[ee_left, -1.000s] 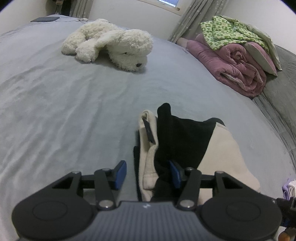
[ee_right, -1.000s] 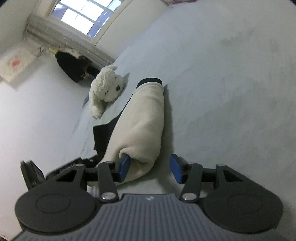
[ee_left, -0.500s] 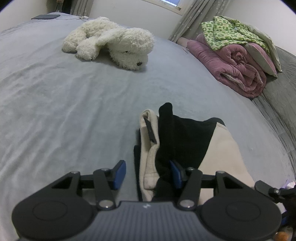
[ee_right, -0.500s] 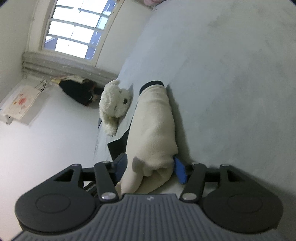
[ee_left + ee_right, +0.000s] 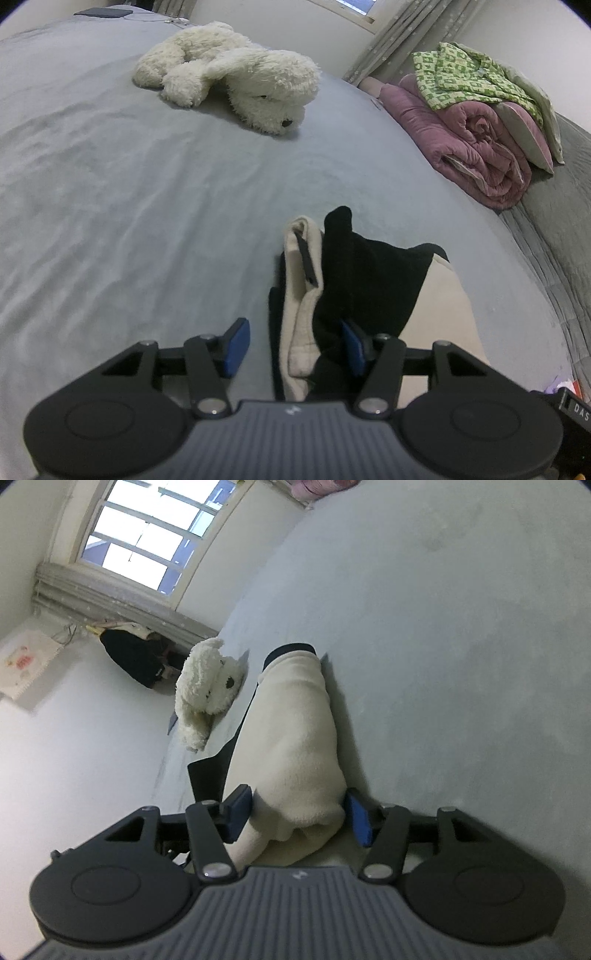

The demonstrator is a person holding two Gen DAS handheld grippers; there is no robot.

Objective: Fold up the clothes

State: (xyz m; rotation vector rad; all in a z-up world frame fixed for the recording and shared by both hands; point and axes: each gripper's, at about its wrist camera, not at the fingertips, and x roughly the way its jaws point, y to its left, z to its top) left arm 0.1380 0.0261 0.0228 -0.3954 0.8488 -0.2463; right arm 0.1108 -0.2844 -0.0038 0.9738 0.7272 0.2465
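Lying folded on the grey bedspread (image 5: 110, 192), the cream-and-black fleece garment (image 5: 332, 280) sits between the left gripper's (image 5: 293, 343) parted fingers; a white plush dog (image 5: 236, 74) and rolled pink quilt (image 5: 476, 147) lie beyond. From the right wrist, the right gripper (image 5: 299, 812) is spread around the garment's cream end (image 5: 295, 760), pads touching it, plush dog (image 5: 207, 690) just beside.

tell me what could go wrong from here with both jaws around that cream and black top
1. The left gripper has its jaws wide around several loose layers of the cream and black garment; closing might catch only some, skewing the fold.
2. The right gripper straddles a thick cream roll; the bulk may slip out when lifted.
3. The plush dog lies ahead; a long drag could reach it.
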